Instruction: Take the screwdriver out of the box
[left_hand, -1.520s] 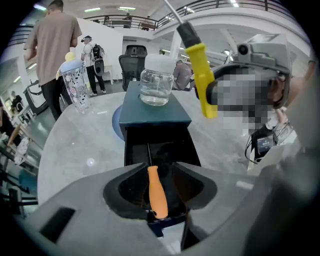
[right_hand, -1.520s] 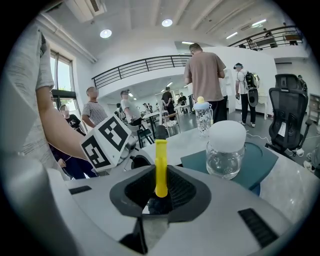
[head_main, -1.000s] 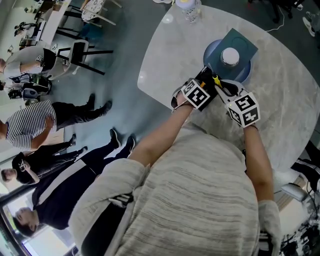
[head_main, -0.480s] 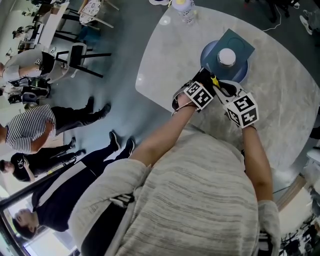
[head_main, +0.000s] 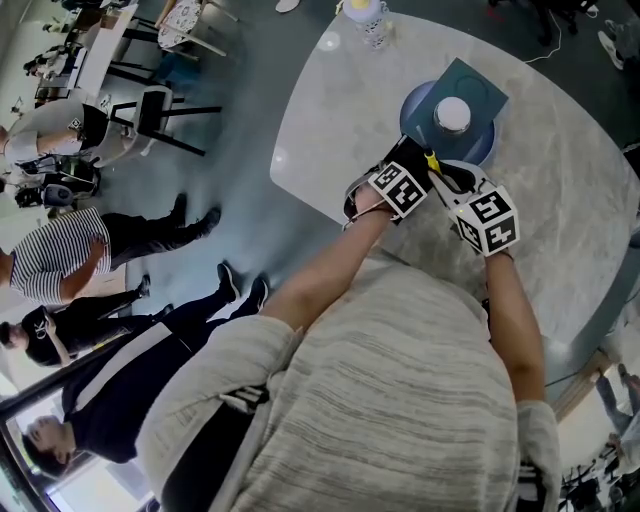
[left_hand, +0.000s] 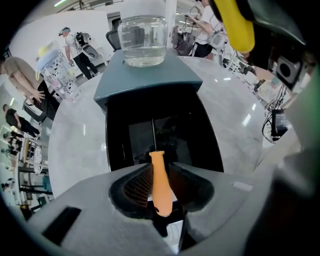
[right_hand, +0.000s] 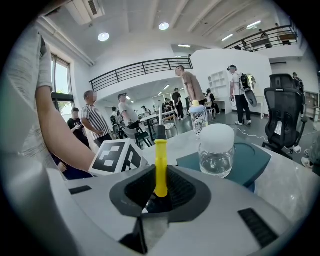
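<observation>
An orange-handled screwdriver (left_hand: 160, 185) lies between the jaws of my left gripper (left_hand: 161, 167). Its thin shaft (left_hand: 153, 135) reaches into the black inside of the open box (left_hand: 165, 130). The jaws are closing, and both pads touch the handle. My right gripper (right_hand: 160, 175) is shut on a yellow screwdriver (right_hand: 160, 167), which stands upright with its black tip up. In the head view the left gripper (head_main: 400, 185) and right gripper (head_main: 485, 220) sit side by side at the box's (head_main: 420, 105) near edge. The yellow screwdriver (head_main: 432, 160) shows between them.
A glass jar with a white lid (head_main: 453, 115) stands on the box's teal lid (head_main: 485, 85). A bottle (head_main: 368, 20) stands at the far edge of the round marble table (head_main: 560, 200). Several people, chairs and desks fill the room to the left.
Almost nothing differs in the head view. The left gripper's marker cube has shifted a touch, and the right gripper holds still beside it.
</observation>
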